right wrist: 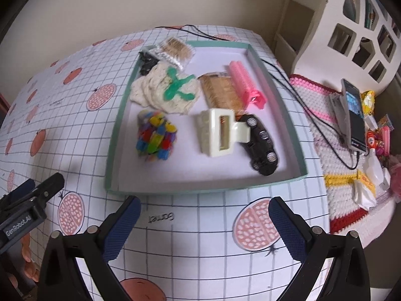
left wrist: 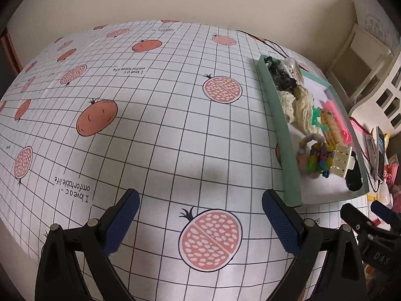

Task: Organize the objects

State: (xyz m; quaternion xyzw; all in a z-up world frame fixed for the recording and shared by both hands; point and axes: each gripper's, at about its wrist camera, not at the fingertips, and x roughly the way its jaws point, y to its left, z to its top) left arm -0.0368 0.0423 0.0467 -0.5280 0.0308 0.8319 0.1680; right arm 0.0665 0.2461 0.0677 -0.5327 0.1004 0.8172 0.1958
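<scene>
The right tool (right wrist: 204, 222) and left tool (left wrist: 200, 215) both hover wide apart and empty over the desk (left wrist: 163, 125). The tray (right wrist: 120, 115) holds a black toy car (right wrist: 262, 148), a cream hair clip (right wrist: 220, 133) and a pink roller (right wrist: 246, 85).

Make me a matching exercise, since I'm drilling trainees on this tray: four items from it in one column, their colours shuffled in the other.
Items in the tray, right wrist view:
1. hair roller
2. claw clip
3. toy car
4. splat-shaped toy

Colours:
A. black
B. green
C. pink
D. cream

Pairs: 1-C, 2-D, 3-A, 4-B.

The car lies at the tray's near right corner, right beside the clip, and the green toy rests on the knitted pieces.
</scene>
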